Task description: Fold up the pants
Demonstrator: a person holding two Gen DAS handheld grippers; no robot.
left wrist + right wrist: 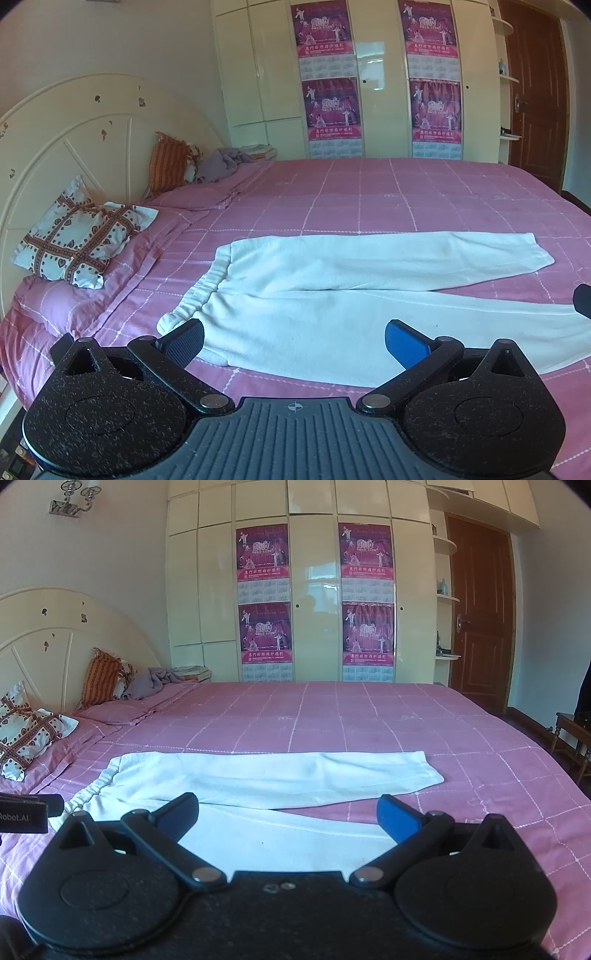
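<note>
Left claw (293, 341): jaws wide apart, empty, hovering above waistband corner of white pants (332, 280). Pants flat on pink bed (369, 192), near front edge, waistband toward headboard (74, 122), legs splayed toward foot.

Right claw (288, 814): jaws apart, empty, above near leg.

Risks (judgement): fleece thick, claw may pinch one layer only or snag bedsheet; legs splayed, so fold likely skewed.

Left view shows whole waistband, patterned pillow (77, 243). Right view alone shows far leg cuff against bed's foot-end, chair (572, 734) beyond.
</note>
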